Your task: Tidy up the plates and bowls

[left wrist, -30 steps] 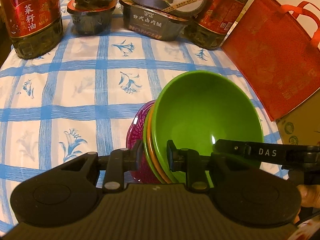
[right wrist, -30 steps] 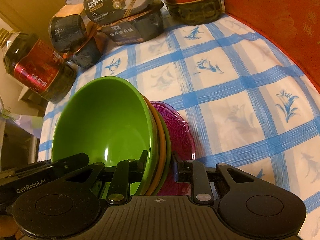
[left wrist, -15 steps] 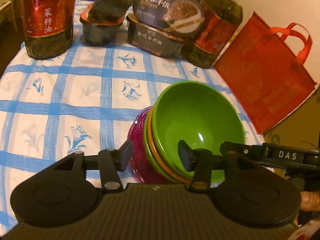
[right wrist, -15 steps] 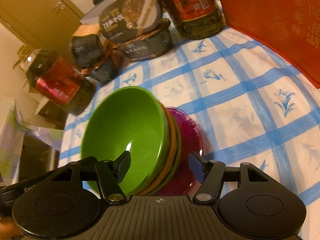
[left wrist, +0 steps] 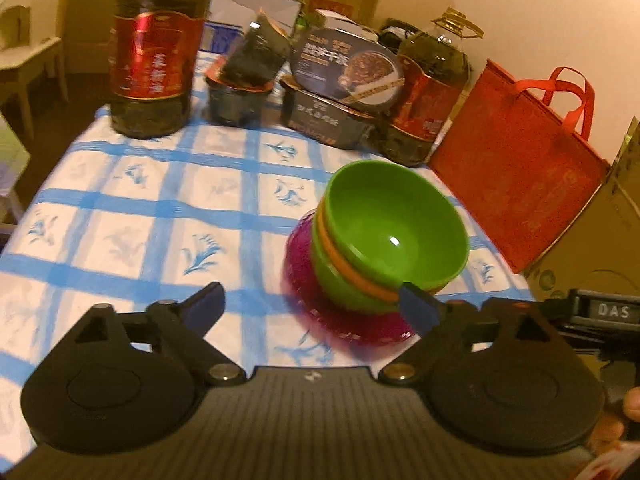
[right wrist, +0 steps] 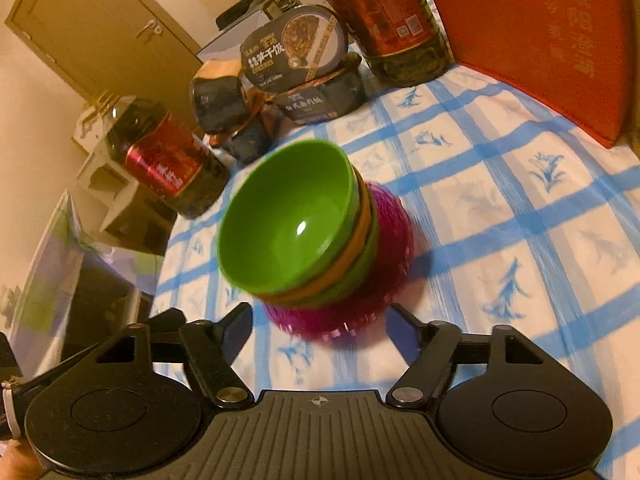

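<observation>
A stack of bowls stands on a magenta plate (left wrist: 352, 326) on the blue-checked tablecloth: a green bowl (left wrist: 394, 228) on top, an orange one under it, another green one below. The stack also shows in the right wrist view, with the green bowl (right wrist: 288, 216) on top of the magenta plate (right wrist: 384, 276). My left gripper (left wrist: 316, 308) is open and empty, pulled back from the stack's near side. My right gripper (right wrist: 320, 320) is open and empty, just short of the plate's rim.
Two large oil bottles (left wrist: 154, 48) (left wrist: 430, 92), dark food tubs (left wrist: 340, 92) and boxes stand at the table's far side. A red tote bag (left wrist: 516, 184) leans at the right edge. A cardboard box (left wrist: 592, 240) sits beyond it.
Both grippers have opened, let go of the stack's rims and drawn back. The stack now rests on the table.
</observation>
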`<state>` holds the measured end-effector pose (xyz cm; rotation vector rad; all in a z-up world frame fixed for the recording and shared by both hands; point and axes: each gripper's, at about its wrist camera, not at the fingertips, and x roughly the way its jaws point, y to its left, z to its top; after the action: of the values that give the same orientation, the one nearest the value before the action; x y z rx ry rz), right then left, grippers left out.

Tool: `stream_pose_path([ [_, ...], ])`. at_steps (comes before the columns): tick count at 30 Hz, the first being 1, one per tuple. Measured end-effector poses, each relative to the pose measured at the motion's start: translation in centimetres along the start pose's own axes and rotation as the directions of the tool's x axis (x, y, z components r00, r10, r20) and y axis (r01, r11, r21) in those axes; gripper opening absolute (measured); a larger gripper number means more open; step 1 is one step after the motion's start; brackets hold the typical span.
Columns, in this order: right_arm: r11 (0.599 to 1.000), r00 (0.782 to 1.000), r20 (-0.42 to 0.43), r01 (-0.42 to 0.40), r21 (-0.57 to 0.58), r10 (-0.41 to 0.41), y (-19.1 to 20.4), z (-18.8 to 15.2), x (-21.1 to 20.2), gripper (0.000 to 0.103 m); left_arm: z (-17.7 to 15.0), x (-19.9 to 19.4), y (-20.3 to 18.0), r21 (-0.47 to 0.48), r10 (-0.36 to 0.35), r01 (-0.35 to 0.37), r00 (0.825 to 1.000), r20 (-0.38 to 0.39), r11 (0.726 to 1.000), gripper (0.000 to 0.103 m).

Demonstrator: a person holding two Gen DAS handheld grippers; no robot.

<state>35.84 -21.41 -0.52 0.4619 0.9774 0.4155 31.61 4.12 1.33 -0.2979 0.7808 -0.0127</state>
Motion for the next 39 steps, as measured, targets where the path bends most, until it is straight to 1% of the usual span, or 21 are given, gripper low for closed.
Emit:
stream_pose_path([
  [2,1.0,1.0,0.014,0.021,-0.022,-0.021,0.0,-1.2,-0.5,0.078,-1.1,-0.7,-0.1,0.008,0.019,-0.019,1.0,0.011,1.0,0.094],
  [4,0.994,0.997,0.037,0.066,-0.083,-0.063,0.2,-2.7,-0.8,0.079,-2.1,-1.5,-0.3,0.023,0.022,-0.022,1.0,0.011,0.999,0.094],
  [6,0.985,0.993,0.053,0.109,-0.133,-0.103,0.5,-4.0,-1.1,0.079,-3.1,-2.3,-0.6,0.056,0.021,-0.022,0.999,0.025,0.998,0.094],
  [8,0.979,0.991,0.068,0.126,-0.161,-0.116,0.7,-5.2,-1.5,0.079,-4.1,-3.2,-1.1,0.099,0.028,-0.031,0.999,0.034,0.995,0.094],
  [10,0.975,0.988,0.087,0.14,-0.173,-0.127,0.8,-6.6,-2.1,0.079,-5.0,-4.0,-1.2,0.115,0.009,-0.013,0.999,0.036,0.993,0.094],
  [12,0.977,0.988,0.092,0.138,-0.161,-0.124,0.8,-7.8,-2.5,0.079,-6.1,-4.7,-1.2,0.125,-0.013,0.009,0.999,0.033,0.992,0.094],
  [16,0.978,0.987,0.086,0.147,-0.148,-0.135,0.9,-9.9,-3.4,0.079,-8.1,-5.5,-0.7,0.108,-0.007,0.006,1.0,0.006,0.994,0.094],
  [19,0.973,0.984,0.091,0.167,-0.16,-0.154,1.3,-11.2,-4.1,0.079,-9.4,-6.2,-0.6,0.1,0.023,-0.022,1.0,-0.008,0.995,0.094],
  [24,0.963,0.976,0.116,0.202,-0.179,-0.183,2.1,-13.0,-5.6,0.079,-10.9,-8.0,-0.6,0.096,0.071,-0.071,0.997,0.004,0.993,0.094],
  [28,0.955,0.97,0.127,0.227,-0.191,-0.205,2.3,-14.3,-6.4,0.079,-11.9,-9.7,-1.0,0.107,0.066,-0.067,0.998,0.01,0.992,0.094],
  [31,0.951,0.968,0.129,0.237,-0.199,-0.214,2.6,-15.3,-7.2,0.079,-12.7,-10.6,-1.3,0.11,0.07,-0.07,0.998,-0.001,0.992,0.094],
  [37,0.938,0.963,0.148,0.257,-0.231,-0.227,3.4,-17.4,-9.4,0.079,-14.7,-12.2,-1.5,0.079,0.068,-0.066,0.997,-0.025,0.995,0.093],
  [39,0.933,0.959,0.158,0.267,-0.24,-0.234,3.6,-18.2,-10.2,0.079,-15.2,-12.7,-1.4,0.062,0.057,-0.055,0.998,-0.037,0.997,0.093],
])
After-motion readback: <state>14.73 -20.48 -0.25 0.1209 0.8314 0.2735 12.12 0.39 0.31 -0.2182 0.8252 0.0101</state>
